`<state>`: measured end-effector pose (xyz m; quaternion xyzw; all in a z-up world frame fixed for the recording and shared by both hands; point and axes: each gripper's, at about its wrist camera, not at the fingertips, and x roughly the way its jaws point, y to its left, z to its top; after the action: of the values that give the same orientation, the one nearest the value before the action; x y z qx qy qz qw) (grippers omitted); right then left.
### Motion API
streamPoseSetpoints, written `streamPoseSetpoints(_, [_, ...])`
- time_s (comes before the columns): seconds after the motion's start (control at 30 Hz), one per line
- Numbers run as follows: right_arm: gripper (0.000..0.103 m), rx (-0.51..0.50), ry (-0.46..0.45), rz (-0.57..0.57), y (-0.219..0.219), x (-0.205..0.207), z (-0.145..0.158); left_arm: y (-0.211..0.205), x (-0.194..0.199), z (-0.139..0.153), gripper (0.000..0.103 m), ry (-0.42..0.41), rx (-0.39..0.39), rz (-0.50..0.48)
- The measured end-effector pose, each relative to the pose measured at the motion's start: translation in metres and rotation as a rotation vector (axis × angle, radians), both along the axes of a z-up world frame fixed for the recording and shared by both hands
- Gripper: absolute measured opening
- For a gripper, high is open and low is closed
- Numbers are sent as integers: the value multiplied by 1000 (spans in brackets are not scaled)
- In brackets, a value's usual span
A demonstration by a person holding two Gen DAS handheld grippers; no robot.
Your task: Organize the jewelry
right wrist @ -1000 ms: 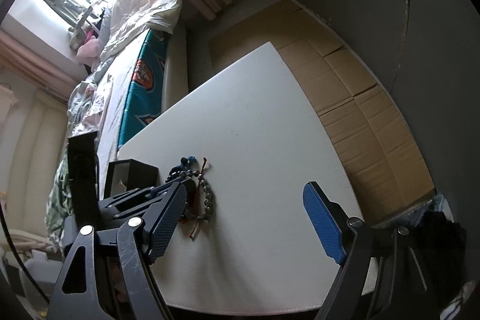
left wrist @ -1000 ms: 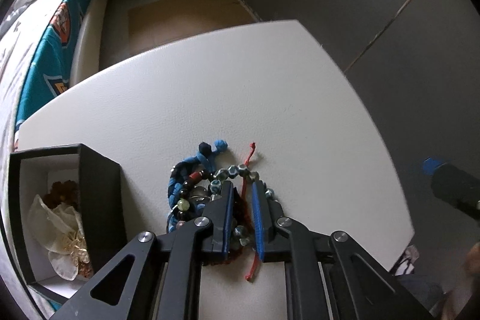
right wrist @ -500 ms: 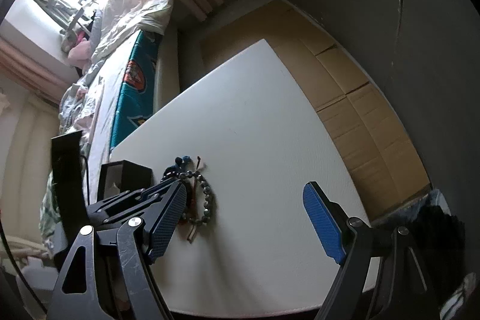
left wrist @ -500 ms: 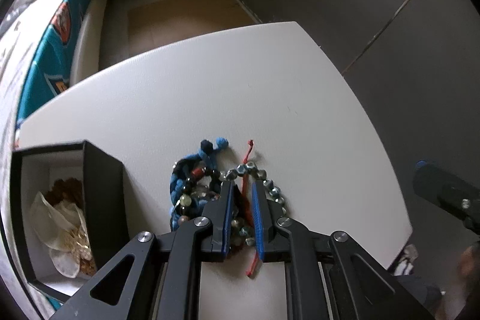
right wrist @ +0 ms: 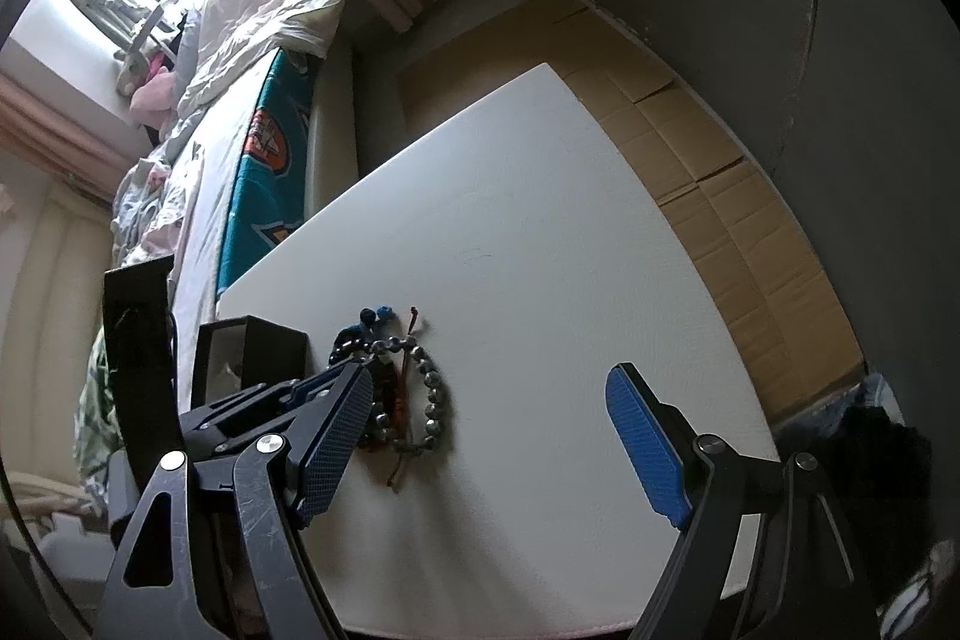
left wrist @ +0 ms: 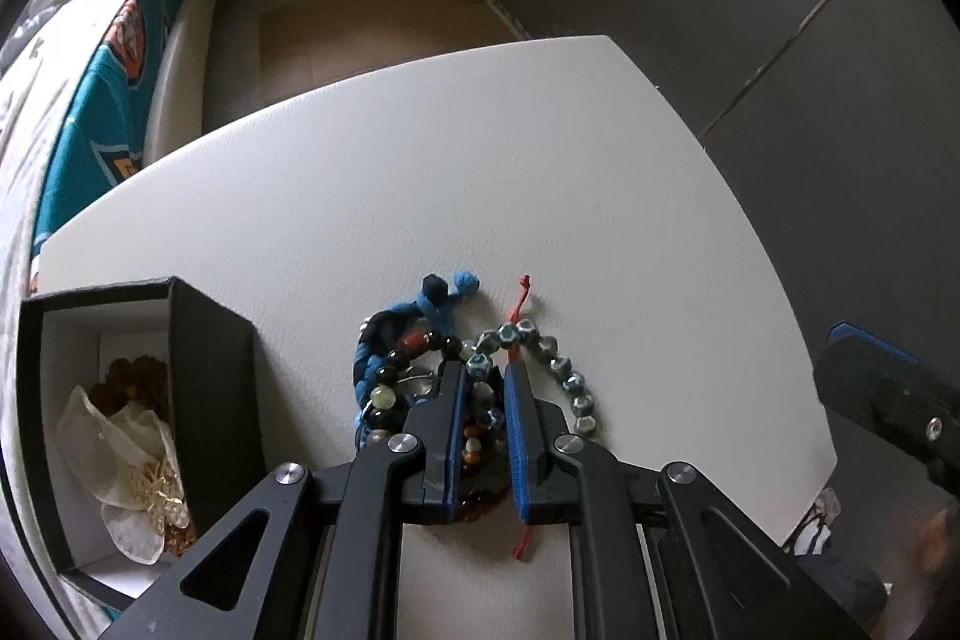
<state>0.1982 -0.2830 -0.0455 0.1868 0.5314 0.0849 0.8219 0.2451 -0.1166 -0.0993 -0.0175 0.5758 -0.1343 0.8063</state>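
Note:
A tangle of bracelets lies on the white table (left wrist: pixel 420 196): a blue braided cord (left wrist: pixel 438 304), a string of dark mixed beads (left wrist: pixel 390 376), and grey-blue faceted beads (left wrist: pixel 558 370) on a red cord. My left gripper (left wrist: pixel 483 382) points down into the pile, its jaws nearly together and pressing on beads of the grey-blue bracelet. In the right wrist view the same pile (right wrist: pixel 420 382) lies just right of the left finger of my right gripper (right wrist: pixel 489 382). That gripper stands wide open above the table with nothing between its fingers.
A black box (left wrist: pixel 210 370) with a white lining stands left of the pile, holding a cream pouch (left wrist: pixel 120 436) and brown beads. Right of the table is flattened cardboard (right wrist: pixel 720 196) on the floor. A bed (right wrist: pixel 264 142) runs along the table's left side.
The left gripper stays closed in the bracelet pile. The right gripper has shifted only slightly, and its jaws are as wide as before.

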Motion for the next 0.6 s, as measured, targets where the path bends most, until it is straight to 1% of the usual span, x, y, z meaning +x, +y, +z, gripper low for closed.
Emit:
streamPoseSetpoints(0.13, [82,3,6,-9,-1,-1,-1,-1,1,-3,13,-6,11,-16])
streamPoseSetpoints(0.23, [82,5,8,-13,-1,-1,0,1,1,-4,13,-2,4,-16])
streamPoseSetpoints(0.3, [82,6,3,-14,1,-3,2,2,1,-4,11,-3,0,-16])
streamPoseSetpoints(0.4, [82,4,8,-19,3,-2,1,5,-1,3,10,-8,-59,-20])
streamPoseSetpoints(0.43, [82,4,12,-21,3,-2,1,5,-2,6,10,-15,-66,-22])
streamPoseSetpoints(0.5, [82,4,13,-22,3,-2,1,7,-6,15,10,-39,-86,-27])
streamPoseSetpoints(0.6, [82,10,1,-19,5,-3,4,15,-12,31,10,-65,-137,-15])
